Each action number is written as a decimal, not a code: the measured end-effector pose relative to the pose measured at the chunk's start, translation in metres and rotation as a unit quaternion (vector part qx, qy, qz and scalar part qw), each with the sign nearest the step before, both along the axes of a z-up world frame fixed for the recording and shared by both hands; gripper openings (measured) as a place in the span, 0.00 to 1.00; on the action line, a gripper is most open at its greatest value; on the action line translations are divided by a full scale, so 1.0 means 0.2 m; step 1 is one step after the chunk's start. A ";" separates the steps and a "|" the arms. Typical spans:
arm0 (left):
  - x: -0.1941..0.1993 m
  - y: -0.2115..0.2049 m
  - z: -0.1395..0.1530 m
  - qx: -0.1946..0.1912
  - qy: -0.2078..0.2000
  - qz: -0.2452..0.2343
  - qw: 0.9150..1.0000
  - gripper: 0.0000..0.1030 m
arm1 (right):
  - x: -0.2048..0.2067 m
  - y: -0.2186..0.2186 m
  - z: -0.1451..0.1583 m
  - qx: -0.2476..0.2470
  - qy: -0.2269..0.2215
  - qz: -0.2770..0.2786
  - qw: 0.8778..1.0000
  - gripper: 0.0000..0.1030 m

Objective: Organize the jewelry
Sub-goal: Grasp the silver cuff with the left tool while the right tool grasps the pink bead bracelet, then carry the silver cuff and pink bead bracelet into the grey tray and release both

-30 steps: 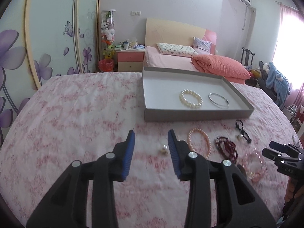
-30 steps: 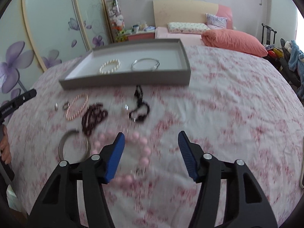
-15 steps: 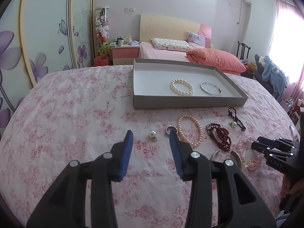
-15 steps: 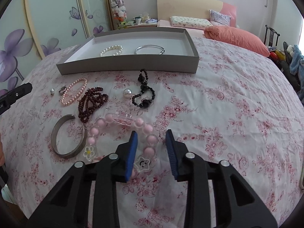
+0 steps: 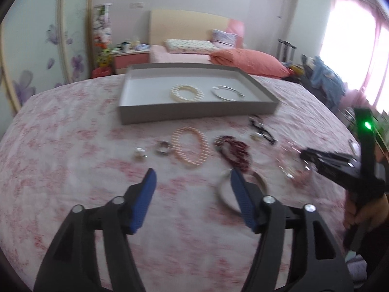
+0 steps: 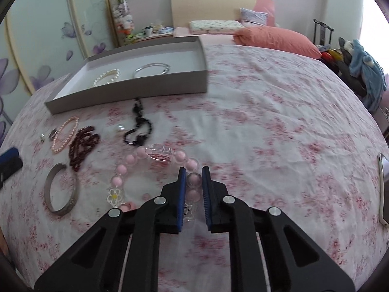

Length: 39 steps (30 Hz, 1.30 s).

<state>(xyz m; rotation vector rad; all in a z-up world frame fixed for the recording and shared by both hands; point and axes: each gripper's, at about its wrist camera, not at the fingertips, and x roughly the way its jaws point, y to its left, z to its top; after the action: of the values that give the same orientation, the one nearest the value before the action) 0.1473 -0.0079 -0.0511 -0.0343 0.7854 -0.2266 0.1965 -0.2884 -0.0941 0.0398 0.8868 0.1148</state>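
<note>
A grey tray on the floral bedspread holds a white pearl bracelet and a thin silver bangle. In front of it lie a pink pearl bracelet, dark red beads, black beads, a small ring and a wide silver bangle. My right gripper is closing, its pads pressing a bead of the big pink bead bracelet. My left gripper is opening with nothing between its fingers. Its right finger covers part of the wide bangle.
A loose pearl piece lies left of the ring. A phone rests at the bedspread's right edge. A hand holds the right gripper. Behind the tray stand a bed with a coral pillow and a nightstand.
The right jaws went from wide apart to closed around a pink bead. The left gripper swung right toward the wide silver bangle and its jaws spread wider.
</note>
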 end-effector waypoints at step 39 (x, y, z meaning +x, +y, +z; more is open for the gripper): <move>0.06 -0.24 -0.16 0.042 0.052 -0.014 0.998 0.64 | -0.03 -0.03 0.05 0.042 -0.026 0.020 0.999 0.14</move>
<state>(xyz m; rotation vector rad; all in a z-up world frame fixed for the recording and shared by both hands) 0.1593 -0.0563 -0.0828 0.0455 0.8987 -0.2198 0.1910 -0.2939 -0.0833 0.0967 0.8299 0.1896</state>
